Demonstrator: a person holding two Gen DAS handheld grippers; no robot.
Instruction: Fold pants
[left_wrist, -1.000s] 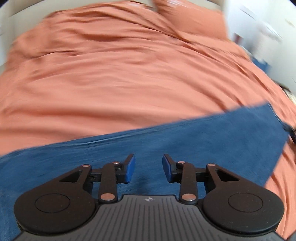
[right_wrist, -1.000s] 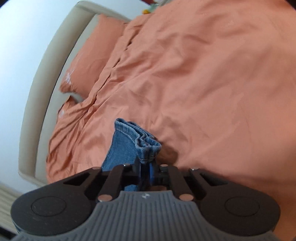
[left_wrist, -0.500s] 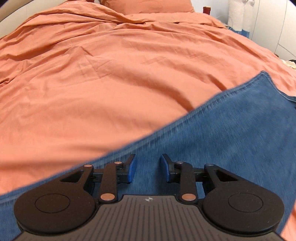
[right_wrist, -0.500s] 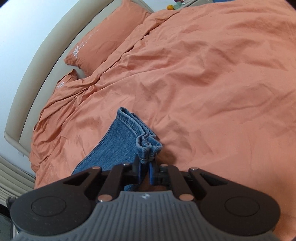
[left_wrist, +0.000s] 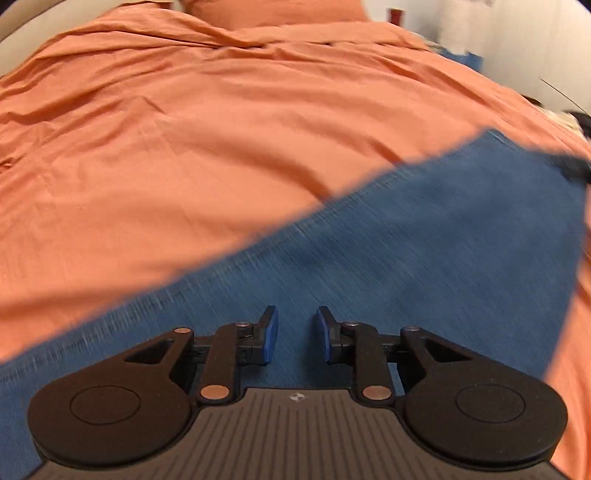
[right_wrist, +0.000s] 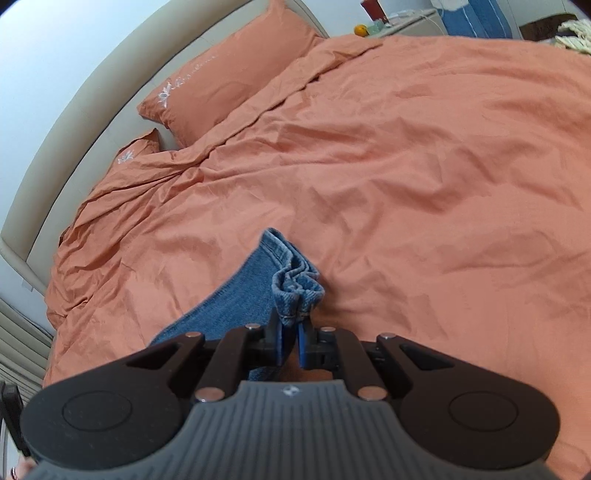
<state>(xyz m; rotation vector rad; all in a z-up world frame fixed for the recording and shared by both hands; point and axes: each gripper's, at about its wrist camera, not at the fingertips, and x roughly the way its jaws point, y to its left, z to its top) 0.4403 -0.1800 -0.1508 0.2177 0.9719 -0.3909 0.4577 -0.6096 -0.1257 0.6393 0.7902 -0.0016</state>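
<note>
Left gripper (left_wrist: 295, 334): black two-finger tool with blue pads, fingers (left_wrist: 269, 334) spread apart with a clear gap, nothing between them. Directly under and ahead of the fingers lies the blue denim pants (left_wrist: 424, 254), a wide flat band of fabric running from behind the left finger diagonally out past the right finger; view is motion-blurred. Whether the fingertips touch the denim, cannot tell. A dark blurred object sits at the far-right end of the denim, too smeared to identify.

Right gripper (right_wrist: 290, 334): fingers pressed together, pinching a bunched hem end of the blue denim pants (right_wrist: 295, 284). The gathered hem sticks up just ahead of the fingertips; the rest of the leg trails back to the left of the fingers and goes under the tool body.

Everything sits over the bed with the wrinkled orange duvet cover (right_wrist: 424, 177), which fills the space ahead of both sets of fingers. Far ahead and left of the right fingers: orange pillow with white flower embroidery (right_wrist: 221, 85), a second smaller pillow corner beside it, and the curved beige padded headboard (right_wrist: 92, 96) behind them. Far ahead right: a nightstand top with small items, too small to tell.
</note>
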